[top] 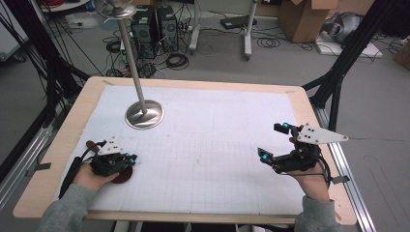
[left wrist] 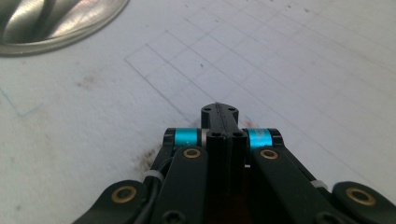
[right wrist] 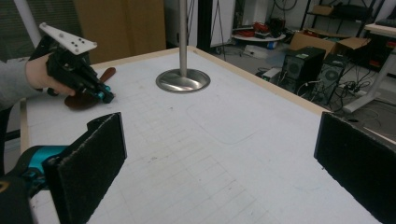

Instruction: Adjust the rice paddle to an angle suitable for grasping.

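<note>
Left claw (top: 131, 158) sitting closed over a dark brown flat object (top: 123, 175).
The object is lying under that claw on the counter (top: 203, 145), whether gripped is unclear; right claw (top: 273, 141) is hanging wide open, empty, well apart.

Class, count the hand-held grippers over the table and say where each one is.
2. The left gripper sits low at the table's left edge over a brown thing; the right gripper hovers near the right edge.

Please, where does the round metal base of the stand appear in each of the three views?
High view: the metal base sits upper left on the white mat, beyond the left tool.
Left gripper view: its rim fills the top left corner.
Right gripper view: it lies upper centre.
Shared landmark: the printed grid on the mat.
</note>
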A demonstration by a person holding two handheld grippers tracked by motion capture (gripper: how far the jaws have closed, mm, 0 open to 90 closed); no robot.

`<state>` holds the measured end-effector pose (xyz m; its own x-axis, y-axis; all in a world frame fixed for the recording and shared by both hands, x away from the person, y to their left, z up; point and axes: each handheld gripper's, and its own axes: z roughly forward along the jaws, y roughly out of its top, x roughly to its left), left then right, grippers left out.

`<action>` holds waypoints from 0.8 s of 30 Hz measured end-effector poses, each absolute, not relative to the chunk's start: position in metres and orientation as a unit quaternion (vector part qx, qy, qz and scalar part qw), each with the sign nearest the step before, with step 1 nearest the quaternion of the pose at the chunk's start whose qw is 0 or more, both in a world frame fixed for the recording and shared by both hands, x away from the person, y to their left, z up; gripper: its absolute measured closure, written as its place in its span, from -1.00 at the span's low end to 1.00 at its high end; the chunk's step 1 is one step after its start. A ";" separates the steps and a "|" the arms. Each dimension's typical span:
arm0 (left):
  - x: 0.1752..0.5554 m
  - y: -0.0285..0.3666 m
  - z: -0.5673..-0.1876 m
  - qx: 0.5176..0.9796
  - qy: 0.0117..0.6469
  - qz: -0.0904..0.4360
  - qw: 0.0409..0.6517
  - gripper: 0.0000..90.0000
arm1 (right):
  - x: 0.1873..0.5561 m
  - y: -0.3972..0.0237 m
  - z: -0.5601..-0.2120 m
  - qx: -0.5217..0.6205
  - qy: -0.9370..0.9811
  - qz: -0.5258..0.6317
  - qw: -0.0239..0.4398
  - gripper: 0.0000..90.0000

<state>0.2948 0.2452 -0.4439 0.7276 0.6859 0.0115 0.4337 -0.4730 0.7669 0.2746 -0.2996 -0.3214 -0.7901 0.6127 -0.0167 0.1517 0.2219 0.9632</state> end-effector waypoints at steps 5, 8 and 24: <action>0.281 0.248 -0.445 0.843 0.325 0.163 0.396 0.99 | 0.275 -0.298 -0.321 0.252 0.757 0.568 0.202 -0.98; 0.279 0.248 -0.445 0.841 0.328 0.176 0.394 0.99 | 0.276 -0.295 -0.321 0.250 0.760 0.566 0.200 -0.98; 0.272 0.335 -0.430 0.763 0.414 0.257 0.425 0.99 | 0.275 -0.295 -0.320 0.247 0.759 0.569 0.199 -0.98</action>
